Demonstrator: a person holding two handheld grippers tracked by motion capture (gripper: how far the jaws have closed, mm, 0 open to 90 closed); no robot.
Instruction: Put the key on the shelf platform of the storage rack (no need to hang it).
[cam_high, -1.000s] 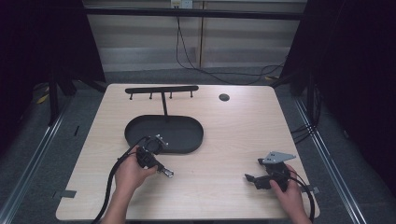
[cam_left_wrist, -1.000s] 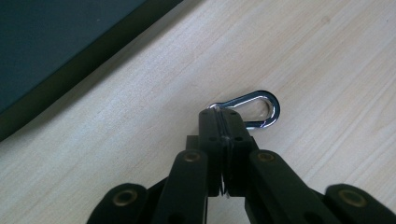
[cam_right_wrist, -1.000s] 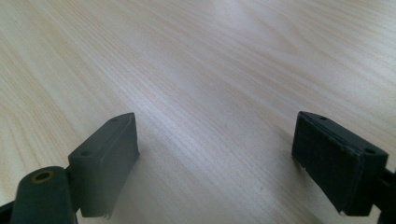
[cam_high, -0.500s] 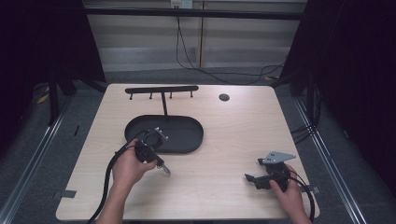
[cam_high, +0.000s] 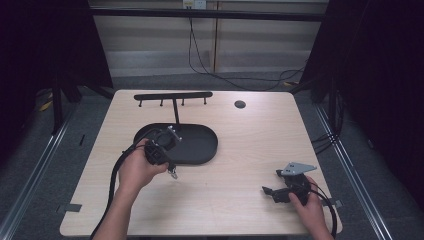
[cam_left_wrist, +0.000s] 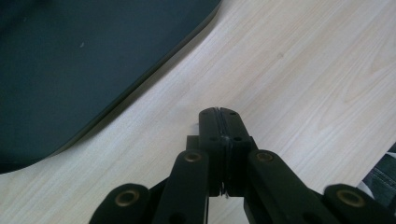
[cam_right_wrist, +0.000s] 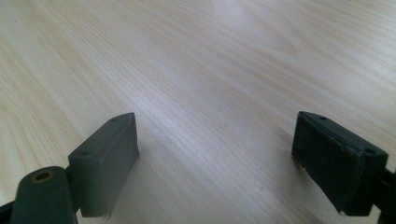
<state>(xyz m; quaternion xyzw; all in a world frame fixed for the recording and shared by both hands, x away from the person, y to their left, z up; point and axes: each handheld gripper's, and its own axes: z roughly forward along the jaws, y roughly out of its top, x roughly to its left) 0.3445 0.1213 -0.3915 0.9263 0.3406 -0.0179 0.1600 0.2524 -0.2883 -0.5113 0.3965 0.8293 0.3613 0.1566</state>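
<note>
Left claw (cam_high: 172, 174), jaws pressed together on nothing, hovers at the 5 o'clock edge of the black oval metal tray (cam_high: 200, 145). Right claw (cam_high: 268, 192), jaws apart, rests on the light wooden desk (cam_high: 240, 150) at 4 o'clock.

Left gripper (cam_high: 172, 175) lifted off the table (cam_high: 240, 150), hand (cam_high: 137, 170) drawn up toward the black oval tray (cam_high: 200, 145), jaws pressed together, tips tilted downward.

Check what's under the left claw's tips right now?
Bare wood table lies under the left claw, whose jaws are pressed shut with nothing visible between them. The black oval tray sits beside it. The spot directly beneath the tips is hidden by the jaws.
</note>
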